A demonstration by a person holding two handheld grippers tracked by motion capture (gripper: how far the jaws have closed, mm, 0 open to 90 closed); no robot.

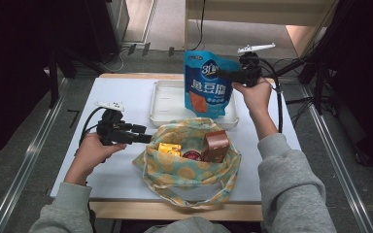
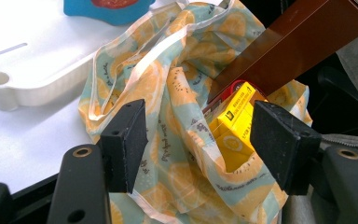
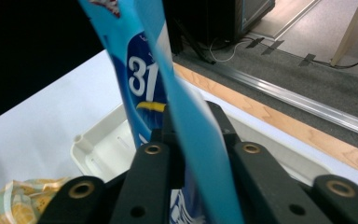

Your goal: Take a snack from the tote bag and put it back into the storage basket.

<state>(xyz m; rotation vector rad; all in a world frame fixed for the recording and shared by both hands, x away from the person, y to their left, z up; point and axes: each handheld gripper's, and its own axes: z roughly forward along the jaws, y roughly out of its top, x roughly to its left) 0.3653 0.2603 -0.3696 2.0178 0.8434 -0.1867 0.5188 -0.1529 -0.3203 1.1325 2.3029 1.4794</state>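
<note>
Your right claw (image 1: 229, 75) pinches the upper right edge of the blue snack pouch (image 1: 208, 85), which stands upright over the white tray (image 1: 161, 108) at the far middle of the bench (image 1: 121, 92); the pouch is between the pads, though the grip looks light. Your left claw (image 1: 145, 138) stands wide at the left rim of the orange-print cloth bag (image 1: 184, 167), near the front edge, fabric between its pads without being pinched. Inside the bag sit a yellow box (image 2: 235, 126) and a brown carton (image 1: 216, 144).
</note>
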